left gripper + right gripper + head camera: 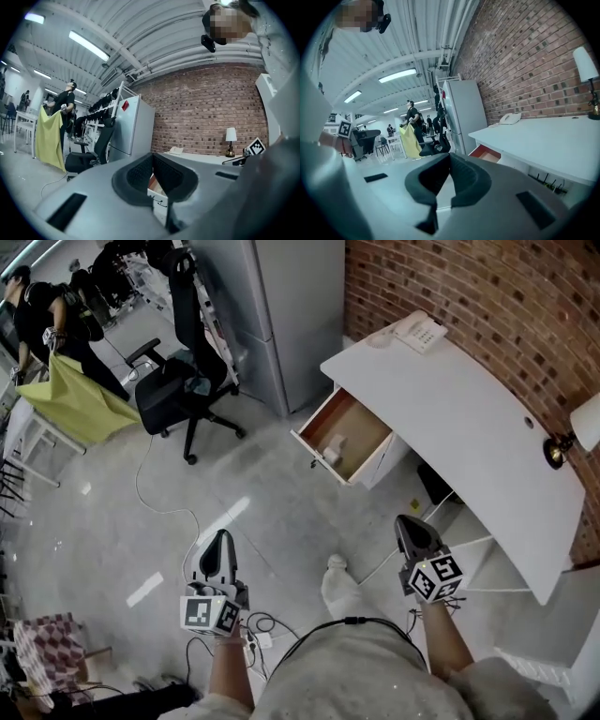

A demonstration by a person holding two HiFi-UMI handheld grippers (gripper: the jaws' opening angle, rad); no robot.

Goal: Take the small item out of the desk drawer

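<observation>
Head view: desk drawer (361, 418) is pulled out from under the white desk (469, 418), at the end where the phone (419, 332) sits. So access from above is free, no opening step left as I read it. Small item (335, 448), pale, lies on the drawer floor close to the front edge; can't tell what it is. Left gripper (221, 540) and right gripper (405, 523) both hang over the floor, well apart from the drawer, tips pointing toward it. Looks like a pre-approach carry pose.

Left gripper view: left gripper (153, 159) has its jaws pressed together with nothing between them. Drawer front (157, 199) shows just past the tips, so it's roughly aimed there.

Right gripper view: right gripper (449, 158) is also fully closed and empty. Drawer (487, 152) sits off to the right of the tips, under the desk's edge (543, 140). Whichever gripper goes in needs its jaws spread before reaching the item.
</observation>
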